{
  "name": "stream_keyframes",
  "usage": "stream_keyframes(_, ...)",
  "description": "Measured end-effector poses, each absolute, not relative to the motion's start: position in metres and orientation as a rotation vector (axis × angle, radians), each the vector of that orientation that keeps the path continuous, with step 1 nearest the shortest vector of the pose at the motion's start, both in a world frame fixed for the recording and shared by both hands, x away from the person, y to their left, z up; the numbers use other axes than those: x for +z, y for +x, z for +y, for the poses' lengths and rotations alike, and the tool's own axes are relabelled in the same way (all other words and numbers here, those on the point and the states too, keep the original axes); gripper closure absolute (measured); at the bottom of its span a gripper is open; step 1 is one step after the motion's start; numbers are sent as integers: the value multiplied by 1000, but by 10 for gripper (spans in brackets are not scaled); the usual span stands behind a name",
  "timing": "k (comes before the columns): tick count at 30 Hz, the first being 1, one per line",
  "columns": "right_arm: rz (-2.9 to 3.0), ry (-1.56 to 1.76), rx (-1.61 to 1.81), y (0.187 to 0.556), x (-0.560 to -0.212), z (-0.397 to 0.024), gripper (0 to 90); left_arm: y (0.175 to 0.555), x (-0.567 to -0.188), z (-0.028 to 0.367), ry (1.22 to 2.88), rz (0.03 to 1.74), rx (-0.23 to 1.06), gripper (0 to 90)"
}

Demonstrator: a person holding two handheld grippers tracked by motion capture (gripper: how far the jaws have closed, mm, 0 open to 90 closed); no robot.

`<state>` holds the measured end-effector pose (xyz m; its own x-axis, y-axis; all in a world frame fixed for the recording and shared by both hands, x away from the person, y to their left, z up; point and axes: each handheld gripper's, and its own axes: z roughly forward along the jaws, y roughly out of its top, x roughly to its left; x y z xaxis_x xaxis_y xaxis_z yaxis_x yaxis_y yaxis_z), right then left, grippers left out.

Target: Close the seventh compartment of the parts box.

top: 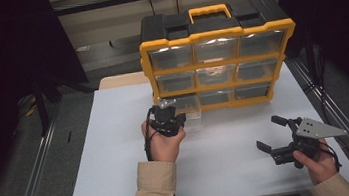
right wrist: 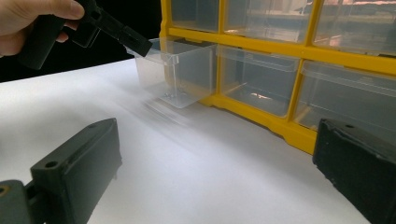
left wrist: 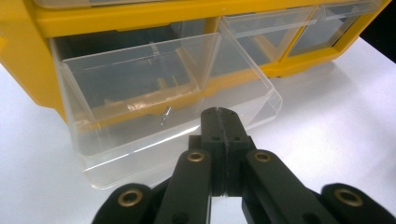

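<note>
A yellow and black drawer cabinet [top: 215, 36] with clear plastic drawers stands at the back of the white table [top: 114, 156]. Its bottom-left drawer [top: 191, 107] is pulled out toward me. My left gripper [top: 167, 105] is shut on that drawer's front lip. In the left gripper view the jaws [left wrist: 219, 119] meet over the front wall of the drawer [left wrist: 140, 93], and a small screw [left wrist: 164, 115] lies inside. My right gripper [top: 269, 131] stands open near the front right of the table, holding nothing. The right gripper view shows its jaws [right wrist: 217, 154] wide apart, facing the drawer [right wrist: 180, 70].
The other drawers [top: 220, 74] are pushed in. A yellow carry handle [top: 209, 10] tops the cabinet. Metal rails [top: 338, 118] run along both sides of the table, with dark floor beyond. Bare white surface lies between the two grippers.
</note>
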<state>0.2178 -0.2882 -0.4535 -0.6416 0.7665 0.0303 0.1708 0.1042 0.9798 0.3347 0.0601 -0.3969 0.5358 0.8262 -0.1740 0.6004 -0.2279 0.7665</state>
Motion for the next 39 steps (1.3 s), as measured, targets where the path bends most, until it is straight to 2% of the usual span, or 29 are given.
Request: stream_keyframes(39, 1893, 912, 1567, 218, -454, -288, 7, 348, -404, 53, 1899, 1187, 379, 900)
